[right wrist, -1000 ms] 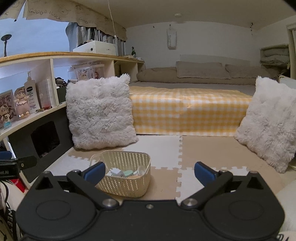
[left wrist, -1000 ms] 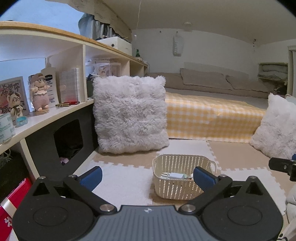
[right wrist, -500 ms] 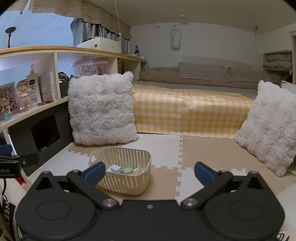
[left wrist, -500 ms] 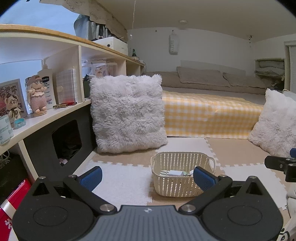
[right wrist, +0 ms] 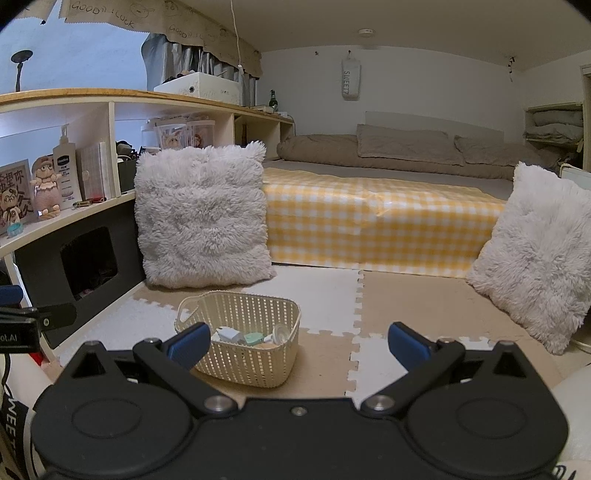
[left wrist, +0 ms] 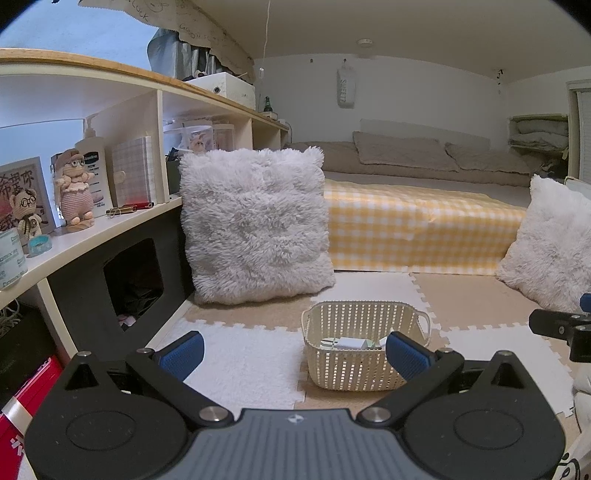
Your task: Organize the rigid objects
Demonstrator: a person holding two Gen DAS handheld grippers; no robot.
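Looking along the left claw (left wrist: 291,350), its blue fingers are spread wide and grasp nothing. A pump bottle (left wrist: 93,166) on the shelf (left wrist: 110,229) reads "Vaseline"; a wall hanging (left wrist: 346,90) reads "SWEET". The cream basket (left wrist: 364,347) sits on the foam floor mat (left wrist: 240,354), its long axis running left to right, small items inside.

From the right wrist, the right claw (right wrist: 299,341) is equally released and empty. The basket (right wrist: 240,347) lies ahead-left, angled slightly. A banner (right wrist: 110,14) overhead reads "GOOD LUCK".
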